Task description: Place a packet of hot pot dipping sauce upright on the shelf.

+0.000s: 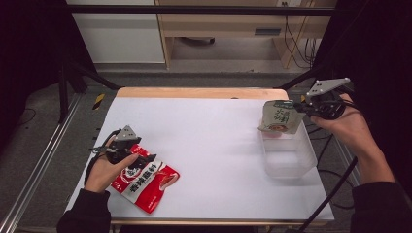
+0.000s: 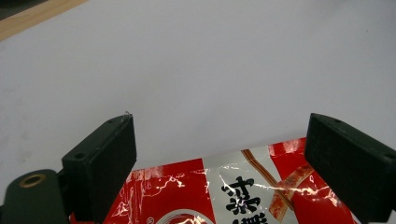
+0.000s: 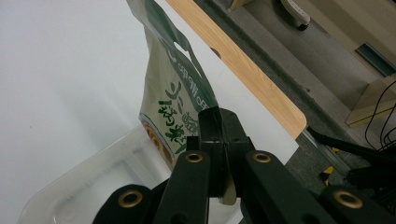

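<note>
While the left gripper (image 2: 219, 154) straddles the red packet (image 1: 145, 179) wide-jawed, the right gripper (image 3: 219, 135) clamps the green pouch (image 1: 279, 116) above the tub (image 1: 289, 158).

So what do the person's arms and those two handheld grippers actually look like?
Both forearms wear dark long sleeves. Each hand holds a black gripper: the left gripper and right gripper carry a grey three-cornered plate on top. Blocky black jaws, brass-coloured rivets at the joints. A black cable trails from the right one.

Red snack packet (image 1: 145, 180) flat on table, green pouch (image 1: 280, 117) hanging over clear tub (image 1: 287, 154)
</note>
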`<move>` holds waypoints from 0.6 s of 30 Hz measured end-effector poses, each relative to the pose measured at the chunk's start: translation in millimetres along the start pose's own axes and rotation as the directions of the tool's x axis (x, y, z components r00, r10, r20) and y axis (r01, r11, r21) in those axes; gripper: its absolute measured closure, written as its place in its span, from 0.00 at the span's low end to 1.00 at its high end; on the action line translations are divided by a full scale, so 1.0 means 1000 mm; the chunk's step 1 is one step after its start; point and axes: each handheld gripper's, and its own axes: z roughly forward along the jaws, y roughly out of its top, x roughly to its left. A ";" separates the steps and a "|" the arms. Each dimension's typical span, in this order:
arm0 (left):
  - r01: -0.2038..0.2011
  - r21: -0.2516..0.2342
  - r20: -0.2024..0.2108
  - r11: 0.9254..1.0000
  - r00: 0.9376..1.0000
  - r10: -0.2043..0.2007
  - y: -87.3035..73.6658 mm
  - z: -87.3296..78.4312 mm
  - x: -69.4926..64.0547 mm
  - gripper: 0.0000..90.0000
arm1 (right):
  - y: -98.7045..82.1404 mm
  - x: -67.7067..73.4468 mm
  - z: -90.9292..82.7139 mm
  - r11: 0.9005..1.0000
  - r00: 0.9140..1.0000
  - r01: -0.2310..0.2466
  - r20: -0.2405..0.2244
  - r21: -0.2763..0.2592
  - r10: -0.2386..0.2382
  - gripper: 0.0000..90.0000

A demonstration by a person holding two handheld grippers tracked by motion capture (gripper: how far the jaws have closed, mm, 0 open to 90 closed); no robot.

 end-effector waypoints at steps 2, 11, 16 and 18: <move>0.000 0.001 -0.001 1.000 1.000 0.000 0.000 0.000 0.000 0.10 | -0.004 -0.001 0.000 1.000 1.000 -0.002 0.003 0.002 0.002 1.00; 0.000 0.001 -0.002 1.000 1.000 0.000 0.000 0.000 0.000 0.10 | -0.018 -0.005 0.003 1.000 1.000 -0.019 -0.014 0.020 0.019 1.00; -0.001 0.001 -0.001 1.000 1.000 0.001 0.000 0.001 -0.001 0.10 | -0.023 -0.003 0.011 0.999 0.999 -0.025 -0.026 0.039 0.026 1.00; -0.004 0.000 -0.001 1.000 1.000 0.004 0.001 0.001 -0.001 0.10 | -0.024 -0.002 0.014 0.999 0.999 -0.030 -0.033 0.043 0.032 1.00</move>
